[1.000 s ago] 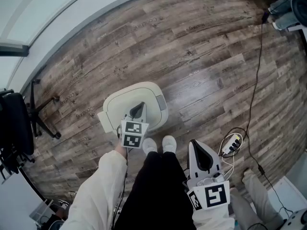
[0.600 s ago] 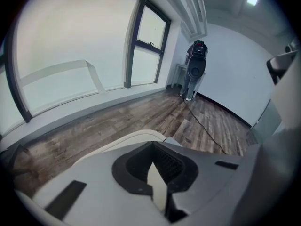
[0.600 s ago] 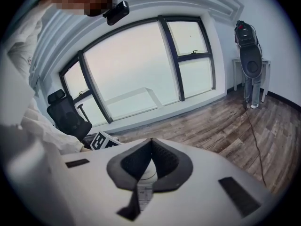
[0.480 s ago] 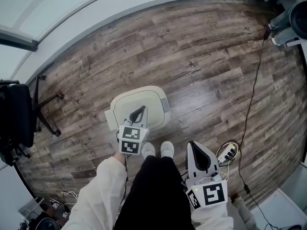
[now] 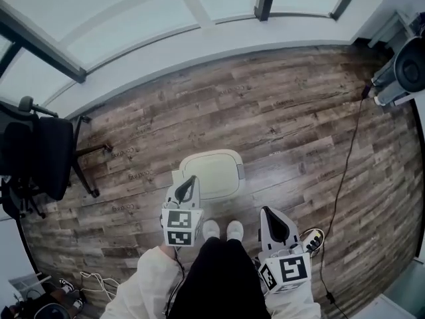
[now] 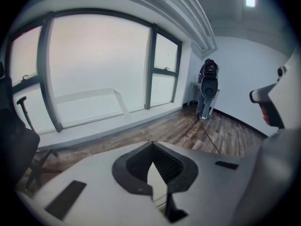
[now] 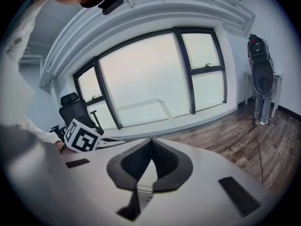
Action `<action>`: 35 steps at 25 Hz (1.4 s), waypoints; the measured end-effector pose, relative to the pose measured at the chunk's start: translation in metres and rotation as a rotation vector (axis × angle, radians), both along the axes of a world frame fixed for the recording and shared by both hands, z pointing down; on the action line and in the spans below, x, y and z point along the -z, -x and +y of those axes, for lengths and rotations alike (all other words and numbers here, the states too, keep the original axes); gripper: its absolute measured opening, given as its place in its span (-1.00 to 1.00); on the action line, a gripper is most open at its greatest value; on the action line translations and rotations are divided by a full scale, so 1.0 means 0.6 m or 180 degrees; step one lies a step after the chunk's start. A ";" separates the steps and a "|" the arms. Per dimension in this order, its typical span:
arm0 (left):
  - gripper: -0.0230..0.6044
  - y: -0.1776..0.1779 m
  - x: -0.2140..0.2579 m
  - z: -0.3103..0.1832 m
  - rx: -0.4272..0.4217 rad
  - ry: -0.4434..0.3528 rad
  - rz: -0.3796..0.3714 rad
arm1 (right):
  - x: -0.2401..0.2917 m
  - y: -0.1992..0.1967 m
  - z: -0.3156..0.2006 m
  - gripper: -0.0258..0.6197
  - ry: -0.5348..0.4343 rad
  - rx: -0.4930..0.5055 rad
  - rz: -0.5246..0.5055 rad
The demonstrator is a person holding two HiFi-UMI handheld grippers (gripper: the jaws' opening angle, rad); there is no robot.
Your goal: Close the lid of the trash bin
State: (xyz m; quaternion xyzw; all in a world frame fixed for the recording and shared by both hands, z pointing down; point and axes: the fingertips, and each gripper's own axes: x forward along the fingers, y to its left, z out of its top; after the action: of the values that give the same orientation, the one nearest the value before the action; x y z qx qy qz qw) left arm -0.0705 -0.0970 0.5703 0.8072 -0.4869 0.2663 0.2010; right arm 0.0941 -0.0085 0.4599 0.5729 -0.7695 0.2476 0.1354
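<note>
trash bin: 1 | grippers: 2, left gripper and right gripper | office chair: 1 | white shoes: 2

Under us lies a wood-plank floor; on it stand the trash bin, lid down, and an office chair, with a cable trailing at right.

Open floor all round the trash bin; office chair well off left, cable trailing right.
</note>
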 end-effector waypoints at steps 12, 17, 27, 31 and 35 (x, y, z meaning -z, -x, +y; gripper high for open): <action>-0.90 0.087 0.354 0.114 0.0258 -0.0542 0.0148 | 0.259 0.049 0.045 -0.85 -0.0337 0.0169 -0.0136; -0.91 0.097 0.495 0.146 0.0339 -0.0819 0.0251 | 0.377 0.049 0.051 -0.85 -0.0577 0.0219 -0.0182; -0.90 0.123 0.648 0.189 0.0443 -0.1079 0.0309 | 0.485 0.058 0.059 -0.85 -0.0781 0.0278 -0.0247; -0.91 0.119 0.660 0.202 0.0436 -0.1112 0.0325 | 0.515 0.058 0.071 -0.85 -0.0892 0.0286 -0.0183; -0.90 0.110 0.679 0.200 0.0393 -0.1195 0.0342 | 0.535 0.059 0.080 -0.85 -0.0979 0.0288 -0.0149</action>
State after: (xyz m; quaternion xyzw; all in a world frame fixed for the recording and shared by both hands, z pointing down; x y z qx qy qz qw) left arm -0.1368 0.0229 0.1627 0.8122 -0.5651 0.1145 0.0886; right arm 0.0586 0.0394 0.1391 0.5457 -0.8263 0.1338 0.0391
